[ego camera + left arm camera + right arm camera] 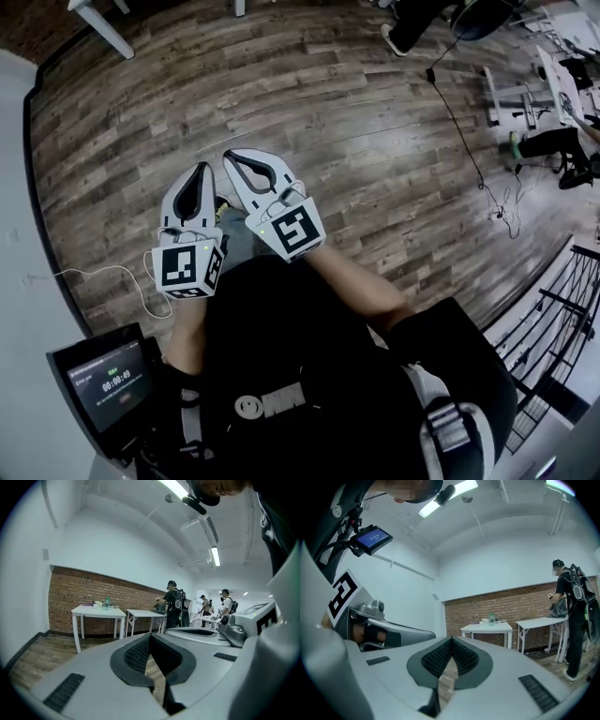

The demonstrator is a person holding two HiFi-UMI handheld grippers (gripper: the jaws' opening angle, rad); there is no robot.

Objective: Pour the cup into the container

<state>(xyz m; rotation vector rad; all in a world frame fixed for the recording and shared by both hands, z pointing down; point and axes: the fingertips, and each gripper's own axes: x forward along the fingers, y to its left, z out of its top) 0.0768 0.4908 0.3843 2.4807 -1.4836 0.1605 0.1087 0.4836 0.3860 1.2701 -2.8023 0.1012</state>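
Grey pads of the left gripper (200, 171) and right gripper (234, 157) are pressing together empty, both pointing at the white table (487, 629) well ahead, no cup showing.

Colours and patterns of grippers and room.
The left gripper (201, 169) and right gripper (236, 156) have pale grey shells, black ribbed fingers (438, 657) and black-and-white square markers on each cube (190, 267). The floor (375, 112) is grey-brown wood plank; the far wall (89, 599) red-brown brick; the tabletop (98, 611) white.

Left tool (201, 169) and right tool (232, 156) are held side by side, roughly level, jaws pressed together.
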